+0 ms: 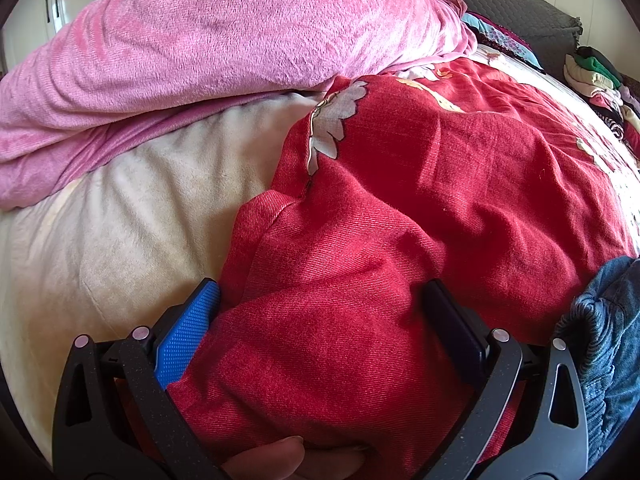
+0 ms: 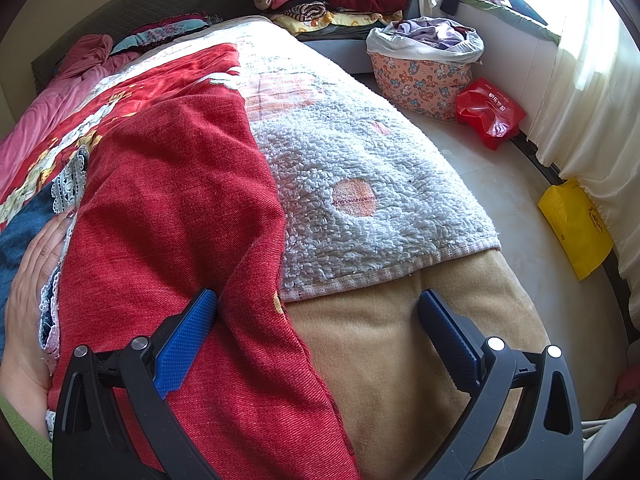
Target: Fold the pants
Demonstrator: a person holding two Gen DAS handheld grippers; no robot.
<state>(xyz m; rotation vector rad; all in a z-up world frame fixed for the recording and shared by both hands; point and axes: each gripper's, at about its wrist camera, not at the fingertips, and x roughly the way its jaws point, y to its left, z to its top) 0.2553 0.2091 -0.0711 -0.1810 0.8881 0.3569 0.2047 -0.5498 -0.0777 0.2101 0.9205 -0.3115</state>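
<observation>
While both sets of jaws stand wide apart, the red pants lie bunched on the bed. Left gripper hovers over the red cloth, gripping nothing; pink blanket far left, denim near right. Right gripper straddles the pants' right edge and tan sheet, holding nothing. White towel lies just beyond; a hand rests near left.

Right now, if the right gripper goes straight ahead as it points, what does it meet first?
Probably the tan fleece blanket between the open jaws of the right gripper, then the white shaggy towel's hem. Depth is unclear.
</observation>
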